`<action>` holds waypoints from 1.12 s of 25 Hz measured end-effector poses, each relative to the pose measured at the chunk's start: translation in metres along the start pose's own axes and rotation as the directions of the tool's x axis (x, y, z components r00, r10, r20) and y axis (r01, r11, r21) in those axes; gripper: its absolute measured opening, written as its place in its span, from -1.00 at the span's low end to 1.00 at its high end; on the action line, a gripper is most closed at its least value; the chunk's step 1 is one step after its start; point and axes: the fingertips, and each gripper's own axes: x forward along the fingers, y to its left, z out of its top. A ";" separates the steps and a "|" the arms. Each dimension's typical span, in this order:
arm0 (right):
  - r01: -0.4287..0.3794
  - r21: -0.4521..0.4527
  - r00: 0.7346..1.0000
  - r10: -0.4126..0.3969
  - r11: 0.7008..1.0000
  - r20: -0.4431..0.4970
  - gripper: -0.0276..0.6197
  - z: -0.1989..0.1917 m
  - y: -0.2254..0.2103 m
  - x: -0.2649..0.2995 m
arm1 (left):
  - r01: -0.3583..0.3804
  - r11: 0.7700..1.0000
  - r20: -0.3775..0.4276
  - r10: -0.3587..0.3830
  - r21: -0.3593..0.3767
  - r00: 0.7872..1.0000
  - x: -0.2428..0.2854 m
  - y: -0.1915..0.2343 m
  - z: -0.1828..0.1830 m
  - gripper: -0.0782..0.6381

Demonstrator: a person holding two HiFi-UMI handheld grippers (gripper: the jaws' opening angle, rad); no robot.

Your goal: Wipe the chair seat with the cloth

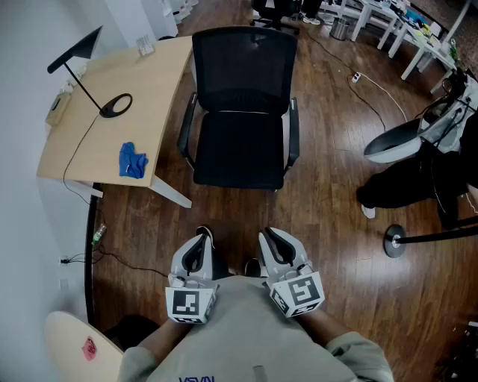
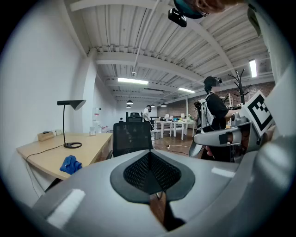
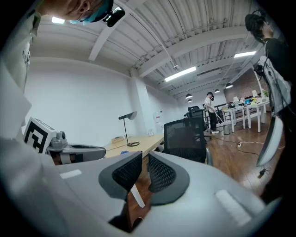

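Observation:
The black mesh office chair (image 1: 243, 82) stands ahead of me, its seat (image 1: 239, 153) bare. A crumpled blue cloth (image 1: 133, 160) lies on the wooden desk (image 1: 97, 142) left of the chair; it also shows in the left gripper view (image 2: 70, 164). Both grippers are held close to my body, well short of the chair and cloth. My left gripper (image 1: 199, 239) (image 2: 149, 159) is shut, pads touching, nothing in it. My right gripper (image 1: 271, 237) (image 3: 144, 162) has a narrow gap between its pads and holds nothing. The chair's back shows in both gripper views (image 2: 133, 136) (image 3: 185, 136).
A black desk lamp (image 1: 112, 104) and its cable sit on the desk. A person in dark clothes (image 1: 418, 179) stands to the right, near a round stand base (image 1: 394, 240). A white cable (image 1: 373, 86) crosses the wood floor. White tables (image 1: 388, 19) stand at the back.

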 end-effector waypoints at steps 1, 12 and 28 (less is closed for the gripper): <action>0.003 -0.004 1.000 -0.003 1.000 0.002 -0.78 0.001 -0.001 0.007 | 0.001 1.000 -0.014 -0.001 -0.002 1.000 0.004 0.006 0.000 -0.77; -0.053 -0.074 0.998 0.051 0.996 -0.028 -0.68 0.033 0.017 0.137 | -0.074 0.995 0.031 0.076 -0.063 0.997 0.071 0.129 0.025 -0.77; -0.406 -0.164 0.901 0.363 0.899 -0.239 -0.57 0.021 0.191 0.449 | -0.412 0.906 -0.012 0.413 -0.094 0.911 0.072 0.439 0.023 -0.77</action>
